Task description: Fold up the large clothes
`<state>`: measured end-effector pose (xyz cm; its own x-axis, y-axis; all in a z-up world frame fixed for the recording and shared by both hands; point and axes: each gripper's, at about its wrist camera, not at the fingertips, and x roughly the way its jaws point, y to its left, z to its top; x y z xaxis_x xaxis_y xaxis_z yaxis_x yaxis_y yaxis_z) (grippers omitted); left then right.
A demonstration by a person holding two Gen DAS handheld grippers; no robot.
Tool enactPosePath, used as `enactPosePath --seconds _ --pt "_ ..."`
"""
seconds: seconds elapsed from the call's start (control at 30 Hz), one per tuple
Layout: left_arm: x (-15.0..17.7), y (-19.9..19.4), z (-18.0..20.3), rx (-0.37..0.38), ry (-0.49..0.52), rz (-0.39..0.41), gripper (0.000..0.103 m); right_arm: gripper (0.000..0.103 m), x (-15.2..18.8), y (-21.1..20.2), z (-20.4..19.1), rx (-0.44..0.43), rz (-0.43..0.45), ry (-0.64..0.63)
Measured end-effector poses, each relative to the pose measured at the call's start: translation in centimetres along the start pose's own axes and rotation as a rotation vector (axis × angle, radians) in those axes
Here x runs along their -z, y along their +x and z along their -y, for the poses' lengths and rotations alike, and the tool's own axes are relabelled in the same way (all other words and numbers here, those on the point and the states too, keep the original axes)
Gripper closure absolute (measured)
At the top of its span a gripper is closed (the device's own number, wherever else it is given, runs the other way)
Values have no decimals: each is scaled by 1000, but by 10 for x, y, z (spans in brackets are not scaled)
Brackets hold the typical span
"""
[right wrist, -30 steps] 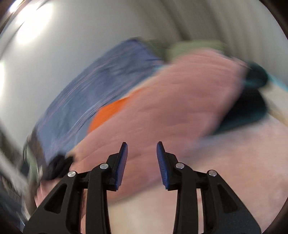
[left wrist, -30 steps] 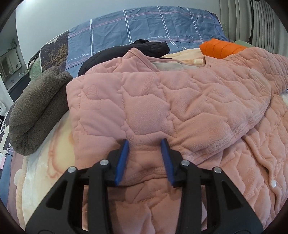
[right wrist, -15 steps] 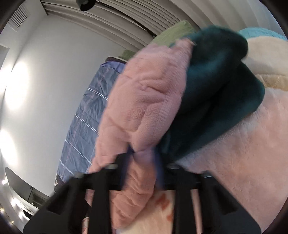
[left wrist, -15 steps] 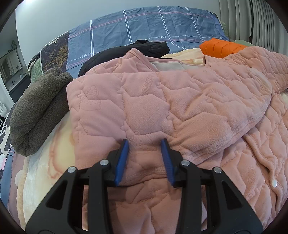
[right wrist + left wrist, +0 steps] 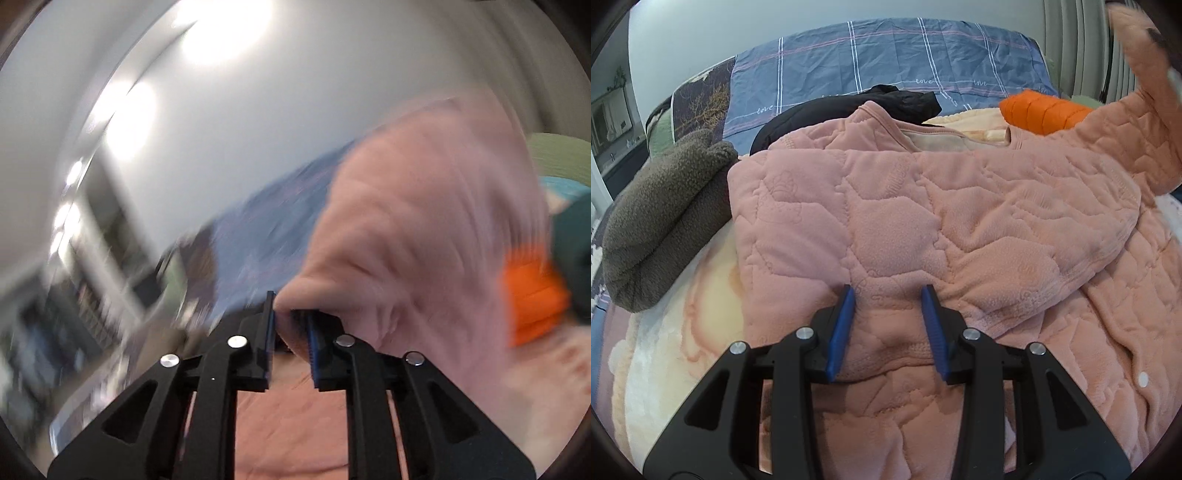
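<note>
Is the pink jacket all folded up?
Partly: one sleeve lies across the pink jacket; the right gripper holds the other raised.

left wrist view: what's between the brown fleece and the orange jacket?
In the left wrist view, the pink quilted top and, behind it, a black garment lie between the brown fleece and the orange jacket.

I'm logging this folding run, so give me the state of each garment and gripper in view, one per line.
pink quilted jacket: lying front-up, one sleeve folded across its chest, the other sleeve lifted.
left gripper: open, fingers resting on the folded sleeve.
right gripper: shut on the lifted sleeve, view motion-blurred.
brown fleece: folded, beside the jacket.
black garment: bunched behind the collar.
orange puffer: folded.
</note>
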<state>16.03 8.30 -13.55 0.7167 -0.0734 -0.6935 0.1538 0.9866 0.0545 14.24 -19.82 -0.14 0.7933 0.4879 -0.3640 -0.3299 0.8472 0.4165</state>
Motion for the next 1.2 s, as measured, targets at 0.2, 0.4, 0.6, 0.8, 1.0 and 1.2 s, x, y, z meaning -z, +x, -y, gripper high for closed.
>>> enactPosePath --seconds 0.2,0.4,0.6,0.8,1.0,1.2 --pt "1 -5 -21 141 -99 29 56 67 102 87 -29 8 -409 -122" --pt "0 -26 -24 327 -166 100 23 59 116 85 -26 13 -396 -128" --pt "-6 -40 -11 581 -211 97 21 59 105 83 -20 17 -392 -114" --pt "-26 -20 -5 684 -344 33 19 55 104 78 -25 29 -385 -145" --pt "-42 -35 -3 743 -362 80 20 54 105 79 -24 27 -385 -139" --pt "-51 -22 18 671 -288 5 61 52 108 76 -36 74 -378 -216"
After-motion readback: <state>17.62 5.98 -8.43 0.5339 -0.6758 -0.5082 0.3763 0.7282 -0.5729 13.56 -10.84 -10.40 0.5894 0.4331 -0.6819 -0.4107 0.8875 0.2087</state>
